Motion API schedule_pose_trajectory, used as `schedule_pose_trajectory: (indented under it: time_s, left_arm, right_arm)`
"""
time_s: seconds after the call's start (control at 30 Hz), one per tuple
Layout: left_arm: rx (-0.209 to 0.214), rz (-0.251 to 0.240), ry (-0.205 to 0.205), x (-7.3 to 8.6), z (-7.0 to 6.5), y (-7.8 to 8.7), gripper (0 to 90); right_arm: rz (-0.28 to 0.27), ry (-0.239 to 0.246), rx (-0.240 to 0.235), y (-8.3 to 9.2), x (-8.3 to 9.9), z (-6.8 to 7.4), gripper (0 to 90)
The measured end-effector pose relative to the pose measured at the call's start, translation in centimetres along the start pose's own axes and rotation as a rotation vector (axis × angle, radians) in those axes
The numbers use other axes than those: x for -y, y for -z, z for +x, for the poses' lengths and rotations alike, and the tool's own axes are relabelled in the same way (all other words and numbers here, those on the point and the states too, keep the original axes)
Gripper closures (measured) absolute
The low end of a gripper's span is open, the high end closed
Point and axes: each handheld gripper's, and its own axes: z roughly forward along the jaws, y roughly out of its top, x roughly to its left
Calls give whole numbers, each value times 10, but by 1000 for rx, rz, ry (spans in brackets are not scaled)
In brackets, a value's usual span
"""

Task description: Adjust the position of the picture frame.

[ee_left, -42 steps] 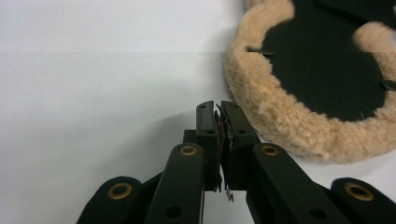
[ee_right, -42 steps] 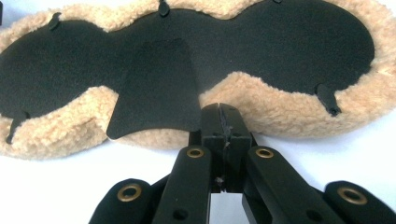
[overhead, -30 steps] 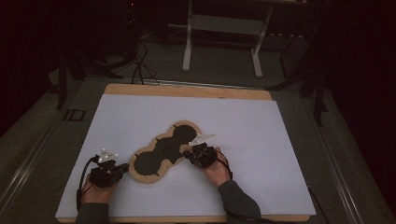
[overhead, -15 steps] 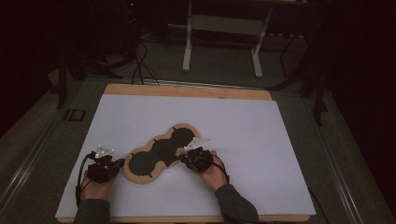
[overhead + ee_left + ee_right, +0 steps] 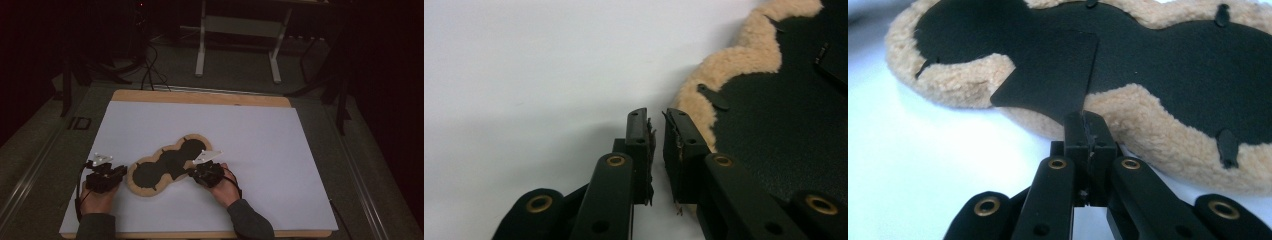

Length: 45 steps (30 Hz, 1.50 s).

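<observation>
Fleece-edged black mat (image 5: pixel 167 167) lay near my table edge, long axis running diag. from L-near to R-far. R gripper (image 5: pixel 1087 131) clenched on a black flap (image 5: pixel 1053 82) at its near side. L gripper (image 5: pixel 657 136) had just eased apart, nothing between jaws, fleece rim immed. right of them.

Slightly parted left tongs (image 5: pixel 658 131) over white sheet (image 5: pixel 524 75), beside fleece-edged black pad (image 5: pixel 774 130).
</observation>
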Motion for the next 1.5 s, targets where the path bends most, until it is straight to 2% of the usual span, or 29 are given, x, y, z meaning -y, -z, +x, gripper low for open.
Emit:
schedule_pose_trajectory:
  time_s: [0.13, 0.23, 0.3, 0.33, 0.37, 0.4, 0.57, 0.7, 0.73, 0.8, 0.93, 1.17, 1.23, 1.37, 1.4, 1.5]
  left_arm:
    - [12, 9, 26, 3, 7, 2, 803]
    - [21, 13, 28, 5, 5, 3, 794]
    - [32, 6, 24, 6, 3, 7, 787]
    - [32, 6, 24, 6, 3, 7, 783]
    - [39, -1, 18, 7, 2, 9, 783]
    - [41, -5, 17, 7, 1, 11, 770]
    - [52, -11, 29, 8, 0, 12, 733]
    - [63, -20, 42, 9, 0, 13, 717]
    - [63, -20, 42, 9, 0, 13, 714]
    - [66, -22, 42, 9, 0, 13, 709]
    - [77, -18, 40, 9, -1, 12, 703]
    - [100, -4, 19, 9, -5, 9, 692]
    - [98, -3, 13, 9, -5, 9, 692]
    - [103, -4, 17, 9, -5, 9, 693]
    - [103, -4, 17, 9, -5, 9, 695]
    - [107, -4, 20, 9, -5, 9, 694]
  right_arm:
    - [6, 26, -3, -1, -3, 6, 900]
    - [0, 26, -14, -1, -4, 3, 900]
    - [1, 27, 16, 0, -5, -2, 900]
    - [1, 27, 16, 0, -5, -2, 900]
    - [2, 16, 41, 1, -5, -7, 897]
    - [-9, -22, 76, 4, -4, -17, 885]
    - [-30, -91, 163, 16, -4, -41, 828]
    - [-35, -163, 212, 18, -3, -59, 789]
    - [-35, -163, 212, 18, -3, -59, 789]
    - [-36, -211, 217, 17, -1, -69, 751]
    - [-49, -266, 221, 14, -1, -75, 717]
    - [-50, -299, 239, 9, -8, -79, 710]
    - [-44, -322, 239, 7, -10, -82, 710]
    - [-39, -334, 242, 3, -11, -83, 707]
    - [-34, -363, 244, 1, -11, -86, 703]
    - [-33, -388, 232, 1, -11, -89, 693]
